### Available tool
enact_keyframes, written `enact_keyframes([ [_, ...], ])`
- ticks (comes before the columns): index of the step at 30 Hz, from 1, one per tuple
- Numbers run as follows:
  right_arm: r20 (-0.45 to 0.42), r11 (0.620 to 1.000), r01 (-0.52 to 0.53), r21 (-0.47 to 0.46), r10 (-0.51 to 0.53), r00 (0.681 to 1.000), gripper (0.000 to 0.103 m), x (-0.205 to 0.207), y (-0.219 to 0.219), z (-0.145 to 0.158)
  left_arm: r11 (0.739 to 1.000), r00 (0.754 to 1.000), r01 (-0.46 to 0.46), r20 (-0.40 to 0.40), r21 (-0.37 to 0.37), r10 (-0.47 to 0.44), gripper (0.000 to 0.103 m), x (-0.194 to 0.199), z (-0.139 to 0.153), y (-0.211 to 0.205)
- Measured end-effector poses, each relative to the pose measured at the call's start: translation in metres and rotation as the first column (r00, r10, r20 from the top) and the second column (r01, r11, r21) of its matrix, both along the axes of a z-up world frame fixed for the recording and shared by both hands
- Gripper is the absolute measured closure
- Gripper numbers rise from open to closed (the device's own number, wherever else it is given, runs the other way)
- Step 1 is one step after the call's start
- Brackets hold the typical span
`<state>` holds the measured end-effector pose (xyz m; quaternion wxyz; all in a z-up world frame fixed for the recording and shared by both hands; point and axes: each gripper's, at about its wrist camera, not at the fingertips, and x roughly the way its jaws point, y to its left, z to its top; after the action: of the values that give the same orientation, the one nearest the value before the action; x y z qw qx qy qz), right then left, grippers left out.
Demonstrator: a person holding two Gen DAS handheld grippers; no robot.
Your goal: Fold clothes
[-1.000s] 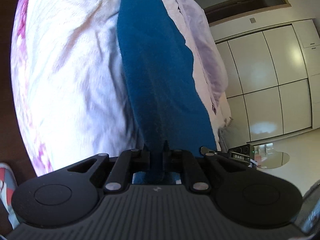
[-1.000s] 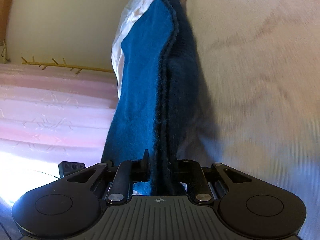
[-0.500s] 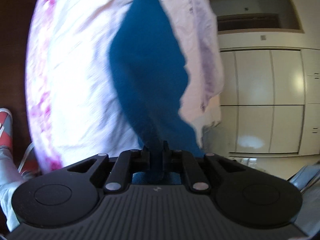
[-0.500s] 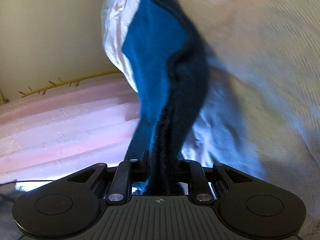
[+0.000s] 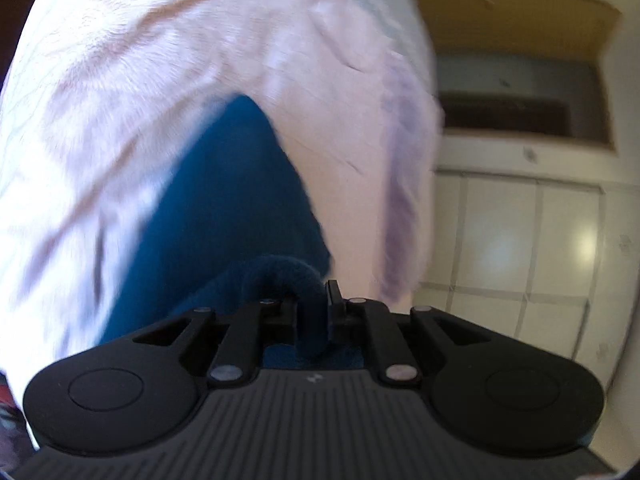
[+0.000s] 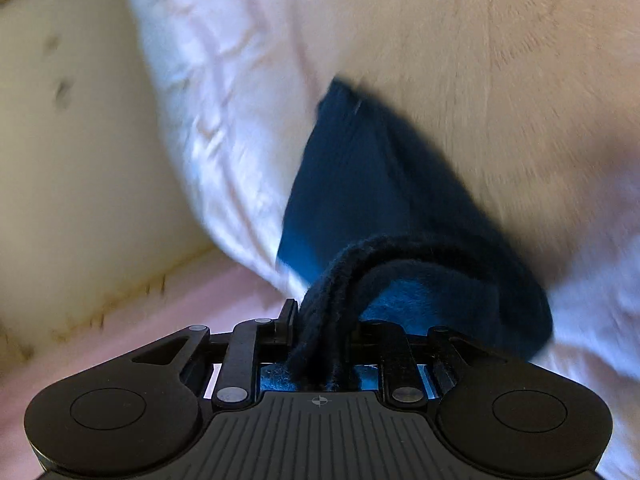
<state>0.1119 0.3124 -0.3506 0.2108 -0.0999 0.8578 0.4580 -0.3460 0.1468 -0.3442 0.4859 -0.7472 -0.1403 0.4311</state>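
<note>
A dark blue fleece garment [image 5: 224, 208] lies on the pale pink bedcover [image 5: 120, 80]. Its near edge curls up into my left gripper [image 5: 314, 308], which is shut on the cloth. In the right wrist view the same blue garment [image 6: 360, 184] runs up from the bed, and a doubled, rolled edge of it loops into my right gripper [image 6: 320, 328], also shut on it. The fabric hides both pairs of fingertips. Both views are blurred by motion.
The white and pink bedding [image 6: 224, 120] fills most of both views. White cupboard doors [image 5: 540, 248] and a dark recess [image 5: 508, 112] stand to the right in the left wrist view. A cream wall [image 6: 80, 152] and pink fabric [image 6: 192, 300] lie left in the right wrist view.
Both grippers have swung forward over the bed with the garment. The visible blue cloth has become shorter, and its held edges now curl over near the fingers.
</note>
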Motion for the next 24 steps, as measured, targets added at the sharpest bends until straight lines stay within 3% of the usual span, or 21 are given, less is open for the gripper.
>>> enact_keyframes([
  [4, 0.007, 0.987, 0.136, -0.084, -0.136, 0.991, 0.073, -0.006, 0.014, -0.056, 0.994, 0.997, -0.056, 0.054, -0.091, 0.061, 0.092, -0.012, -0.039, 0.021],
  [5, -0.007, 0.981, 0.172, -0.092, -0.173, 0.985, 0.067, -0.006, 0.014, -0.065, 0.993, 0.994, -0.069, 0.076, -0.094, 0.077, 0.091, -0.015, -0.044, 0.021],
  [6, -0.028, 0.975, 0.205, -0.086, -0.208, 0.978, 0.055, -0.007, 0.012, -0.067, 0.993, 0.993, -0.075, 0.088, -0.09, 0.083, 0.09, -0.017, -0.045, 0.021],
  [7, -0.045, 0.971, 0.231, -0.061, -0.234, 0.971, 0.047, -0.008, 0.013, -0.066, 0.994, 0.992, -0.074, 0.094, -0.081, 0.082, 0.089, -0.019, -0.043, 0.02],
  [8, -0.055, 0.969, 0.245, -0.011, -0.246, 0.968, 0.03, -0.006, 0.017, -0.059, 0.995, 0.992, -0.073, 0.098, -0.071, 0.08, 0.087, -0.02, -0.041, 0.019],
  [9, -0.066, 0.965, 0.26, 0.039, -0.257, 0.964, 0.025, -0.005, 0.021, -0.052, 0.995, 0.992, -0.074, 0.093, -0.064, 0.08, 0.086, -0.022, -0.038, 0.018],
  [14, -0.1, 0.904, 0.297, 0.308, -0.279, 0.955, 0.025, 0.0, 0.042, -0.014, 0.996, 0.996, -0.086, 0.022, -0.008, 0.086, 0.079, -0.031, -0.015, 0.009],
  [16, 0.024, 0.852, 0.141, 0.504, -0.177, 0.984, 0.025, -0.006, 0.049, 0.014, 0.995, 0.996, -0.094, -0.006, 0.012, 0.094, 0.075, -0.035, -0.005, 0.004],
  [18, 0.196, 0.775, -0.083, 0.627, -0.054, 0.979, 0.025, -0.013, 0.046, 0.033, 0.995, 0.993, -0.087, -0.074, 0.039, 0.09, 0.058, -0.044, 0.006, -0.002],
  [20, 0.337, 0.69, -0.283, 0.666, 0.06, 0.939, 0.025, -0.024, 0.041, 0.037, 0.997, 0.987, -0.042, -0.15, 0.07, 0.052, 0.057, -0.052, 0.017, -0.003],
  [22, 0.418, 0.617, -0.417, 0.667, 0.153, 0.895, 0.025, -0.033, 0.033, 0.032, 0.995, 0.974, 0.004, -0.226, 0.097, 0.018, 0.057, -0.06, 0.028, -0.004],
  [24, 0.451, 0.549, -0.492, 0.676, 0.221, 0.865, 0.026, -0.036, 0.025, 0.021, 0.981, 0.932, 0.151, -0.349, 0.118, -0.102, 0.057, -0.052, 0.042, 0.006],
])
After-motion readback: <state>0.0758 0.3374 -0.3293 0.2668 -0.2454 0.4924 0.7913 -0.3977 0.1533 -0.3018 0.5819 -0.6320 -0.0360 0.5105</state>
